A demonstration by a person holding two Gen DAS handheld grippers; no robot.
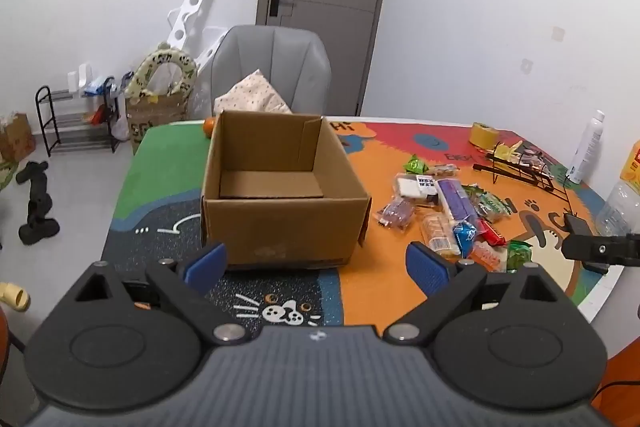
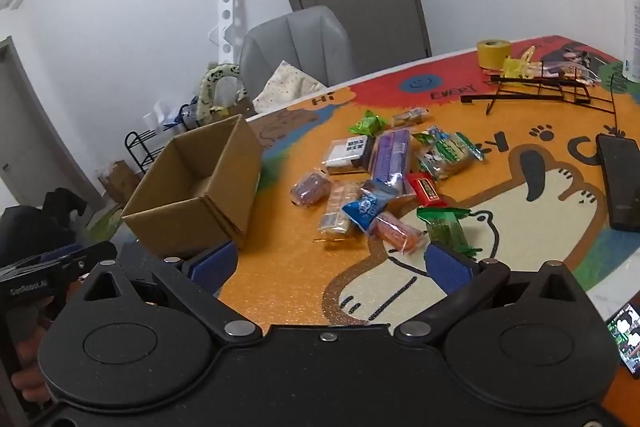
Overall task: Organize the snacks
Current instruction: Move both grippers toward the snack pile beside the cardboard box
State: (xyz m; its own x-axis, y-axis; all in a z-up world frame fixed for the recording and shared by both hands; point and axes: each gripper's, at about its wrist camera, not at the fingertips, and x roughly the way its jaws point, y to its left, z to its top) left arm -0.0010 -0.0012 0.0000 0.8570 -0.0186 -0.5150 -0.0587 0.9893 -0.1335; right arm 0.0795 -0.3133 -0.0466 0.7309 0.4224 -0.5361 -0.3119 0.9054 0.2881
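While both grippers stood wide open and empty, the cardboard box point(image 1: 280, 187) lay just beyond the left gripper point(image 1: 318, 263); the snacks point(image 2: 384, 183) lay ahead of the right gripper point(image 2: 332, 263).

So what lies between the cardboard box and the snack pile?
Only bare orange mat separates the cardboard box from the snack pile, clearest in the right wrist view.

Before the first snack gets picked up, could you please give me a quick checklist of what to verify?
1. Cardboard box upright, top open: ok.
2. Box interior free of items: ok.
3. Right gripper open with nothing between its jaws: ok.
4. Left gripper open with nothing between its jaws: ok.
5. Snack pile beside the box, none inside yet: ok.
6. Snacks separated for a clean single pick: not ok, several overlap.
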